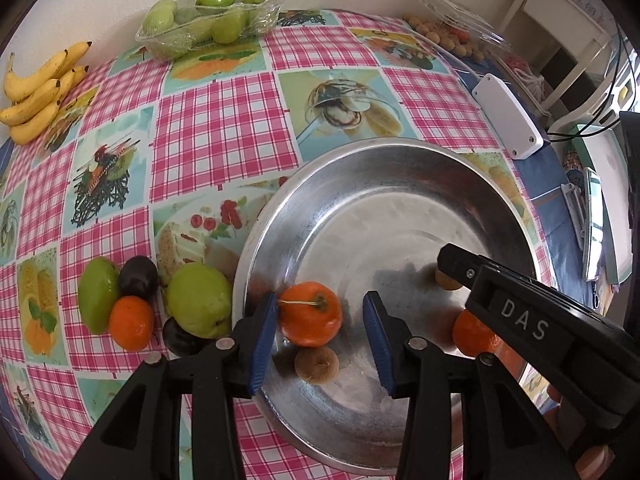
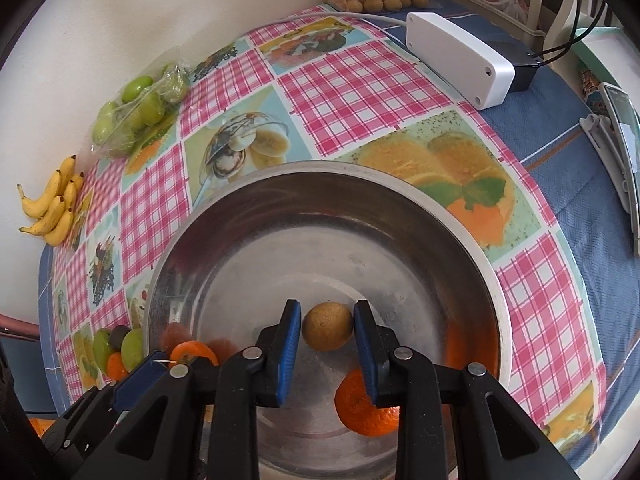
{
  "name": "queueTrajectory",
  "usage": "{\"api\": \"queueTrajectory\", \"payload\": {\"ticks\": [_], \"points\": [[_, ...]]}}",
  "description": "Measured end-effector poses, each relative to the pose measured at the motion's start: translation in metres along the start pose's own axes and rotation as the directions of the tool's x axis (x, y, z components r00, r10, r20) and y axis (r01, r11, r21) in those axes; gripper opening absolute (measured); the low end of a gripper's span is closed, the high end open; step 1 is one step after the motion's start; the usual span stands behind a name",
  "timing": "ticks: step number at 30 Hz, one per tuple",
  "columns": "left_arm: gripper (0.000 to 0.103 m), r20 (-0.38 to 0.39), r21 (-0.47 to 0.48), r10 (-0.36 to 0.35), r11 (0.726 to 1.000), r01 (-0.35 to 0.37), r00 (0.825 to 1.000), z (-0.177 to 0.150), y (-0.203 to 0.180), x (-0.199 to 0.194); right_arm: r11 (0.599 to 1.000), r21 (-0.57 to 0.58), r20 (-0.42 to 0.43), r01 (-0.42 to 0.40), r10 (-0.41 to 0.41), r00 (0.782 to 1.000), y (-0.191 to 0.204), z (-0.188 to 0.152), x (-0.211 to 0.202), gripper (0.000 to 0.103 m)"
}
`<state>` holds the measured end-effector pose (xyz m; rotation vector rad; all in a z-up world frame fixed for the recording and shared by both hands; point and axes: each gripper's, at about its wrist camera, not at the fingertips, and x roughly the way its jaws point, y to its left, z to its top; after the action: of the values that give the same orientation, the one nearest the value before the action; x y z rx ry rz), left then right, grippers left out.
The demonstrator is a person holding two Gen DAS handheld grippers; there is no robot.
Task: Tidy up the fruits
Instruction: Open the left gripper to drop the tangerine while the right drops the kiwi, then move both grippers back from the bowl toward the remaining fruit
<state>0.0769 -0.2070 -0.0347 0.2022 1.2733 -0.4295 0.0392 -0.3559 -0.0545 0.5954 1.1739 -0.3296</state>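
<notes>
A large steel bowl (image 1: 400, 208) sits on the checked tablecloth. In the left wrist view my left gripper (image 1: 320, 316) is open over the bowl, its pads either side of an orange (image 1: 310, 314) with a stem; a brown kiwi (image 1: 317, 364) lies just below. My right gripper (image 2: 327, 330) has its pads around a second kiwi (image 2: 327, 326) in the bowl, with a narrow gap showing on the left side. Another orange (image 2: 360, 412) lies under its right finger. Outside the bowl lie two green fruits (image 1: 198, 300), an orange (image 1: 131, 322) and dark plums (image 1: 138, 276).
Bananas (image 1: 36, 88) lie at the far left by the wall. A clear tray of green fruits (image 1: 208, 20) stands at the back. A white box (image 1: 508, 120) and a clear box of small brown fruits (image 1: 448, 36) are at the back right.
</notes>
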Motion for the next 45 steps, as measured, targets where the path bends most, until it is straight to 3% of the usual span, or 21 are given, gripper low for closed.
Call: {"api": "queueTrajectory", "payload": {"ticks": [2, 7, 18, 22, 26, 33, 41, 45], "points": [[0.048, 0.008, 0.001, -0.005, 1.0, 0.005, 1.0, 0.0, 0.001, -0.003, 1.0, 0.009, 0.003, -0.015, 0.015, 1.0, -0.002, -0.001, -0.002, 0.058], [0.056, 0.029, 0.0, -0.008, 1.0, 0.008, 1.0, -0.001, 0.005, -0.014, 1.0, 0.005, 0.014, -0.019, 0.019, 1.0, -0.001, -0.002, -0.007, 0.064], [0.089, 0.106, -0.125, 0.116, 0.987, -0.103, 0.988, 0.001, 0.045, -0.032, 0.999, -0.049, 0.06, -0.001, 0.004, 0.998, 0.004, 0.0, -0.02, 0.103], [0.096, 0.116, -0.193, 0.164, 0.971, -0.14, 0.98, 0.002, 0.066, -0.033, 0.998, -0.07, 0.067, 0.004, 0.001, 0.998, 0.006, -0.001, -0.02, 0.103], [0.096, 0.13, -0.197, 0.202, 0.965, -0.174, 0.971, 0.001, 0.078, -0.035, 0.992, -0.124, 0.082, 0.032, -0.022, 0.996, 0.013, -0.001, -0.02, 0.103], [0.096, 0.139, -0.232, 0.192, 0.96, -0.157, 0.971, -0.008, 0.099, -0.04, 0.98, -0.199, 0.118, 0.002, 0.022, 0.993, 0.029, -0.005, -0.027, 0.103], [0.096, 0.226, -0.244, 0.196, 0.96, -0.139, 0.954, -0.014, 0.114, -0.058, 0.974, -0.202, 0.159, -0.101, 0.134, 0.978, 0.044, -0.009, -0.04, 0.103], [0.096, 0.247, -0.263, 0.185, 0.958, -0.118, 0.951, -0.017, 0.123, -0.066, 0.967, -0.241, 0.157, -0.087, 0.127, 0.979, 0.055, -0.012, -0.038, 0.103]]}}
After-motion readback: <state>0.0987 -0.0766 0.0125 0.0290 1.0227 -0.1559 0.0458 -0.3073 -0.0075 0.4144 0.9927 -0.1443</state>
